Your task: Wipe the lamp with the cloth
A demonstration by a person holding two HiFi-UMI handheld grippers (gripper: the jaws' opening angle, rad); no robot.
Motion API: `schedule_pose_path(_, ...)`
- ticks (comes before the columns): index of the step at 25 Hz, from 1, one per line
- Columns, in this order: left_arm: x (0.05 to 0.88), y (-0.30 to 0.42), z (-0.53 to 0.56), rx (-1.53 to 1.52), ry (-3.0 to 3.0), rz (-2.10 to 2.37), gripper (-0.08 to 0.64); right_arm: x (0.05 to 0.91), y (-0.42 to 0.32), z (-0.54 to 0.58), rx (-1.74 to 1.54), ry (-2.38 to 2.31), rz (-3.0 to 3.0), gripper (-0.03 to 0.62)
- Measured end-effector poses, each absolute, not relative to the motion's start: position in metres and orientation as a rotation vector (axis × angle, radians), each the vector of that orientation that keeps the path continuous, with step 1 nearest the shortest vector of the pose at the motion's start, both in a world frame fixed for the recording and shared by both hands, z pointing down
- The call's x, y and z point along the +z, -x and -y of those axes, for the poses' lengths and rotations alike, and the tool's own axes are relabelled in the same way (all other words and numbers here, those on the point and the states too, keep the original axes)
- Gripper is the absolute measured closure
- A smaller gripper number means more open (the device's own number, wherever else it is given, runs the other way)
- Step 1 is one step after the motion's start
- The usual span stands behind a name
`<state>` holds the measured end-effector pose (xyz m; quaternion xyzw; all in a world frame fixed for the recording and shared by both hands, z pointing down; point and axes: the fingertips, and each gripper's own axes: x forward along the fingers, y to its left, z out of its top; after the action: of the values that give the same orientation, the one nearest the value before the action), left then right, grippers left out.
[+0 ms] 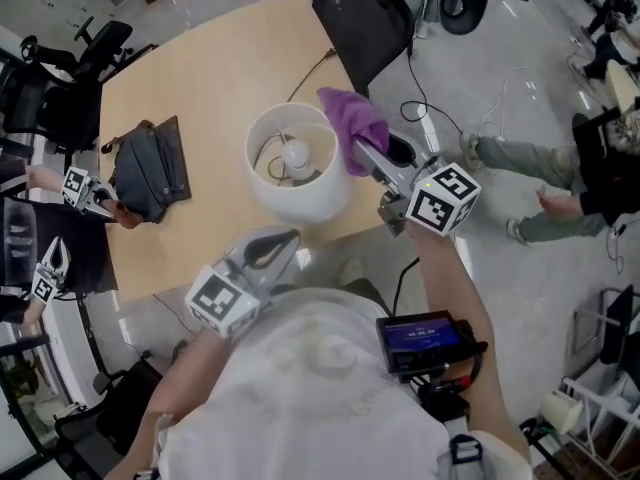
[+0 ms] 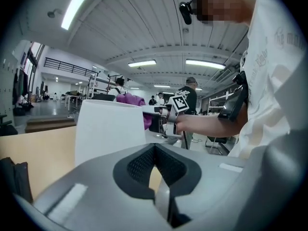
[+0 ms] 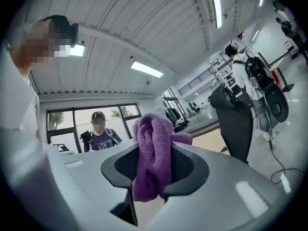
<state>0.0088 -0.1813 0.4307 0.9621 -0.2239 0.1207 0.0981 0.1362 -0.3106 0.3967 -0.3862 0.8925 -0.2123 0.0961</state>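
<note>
Nearest to the camera is the person's white shirt (image 1: 300,408), and on the chest at the right sits a small device with a lit blue screen (image 1: 424,337). Both forearms reach out from there over the near edge of the light wooden bench (image 1: 200,78). The left gripper (image 1: 292,236) is low at this near edge and points toward the lamp (image 1: 300,196). In the left gripper view its dark pads meet at the tips and there is nothing between them, so it is closed and empty. The lamp stands near the front of the bench. It is seen from above as a white round shade with the bulb (image 1: 296,153) inside. The right gripper (image 1: 362,154) comes from the right side and is closed on the purple cloth (image 1: 350,118). In the right gripper view the cloth fills the space between the pads and hangs out both above and below them. The cloth is at the upper right part of the shade's rim, but I cannot tell if it really presses on the shade. A thin cable (image 1: 310,73) runs from the lamp toward the far edge. A dark bag (image 1: 150,168) lies on the left part of the bench, well apart from the lamp. A black chair (image 1: 360,13) stands at the far side.
</note>
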Motion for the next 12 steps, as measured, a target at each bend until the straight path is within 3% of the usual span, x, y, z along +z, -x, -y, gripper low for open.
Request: schedule_pose_path(12,0.434,-0.014,0.181,0.393,-2.810,0.750,0.560,0.496,-0.146,0.318,-0.982,1.171,-2.677,0.439)
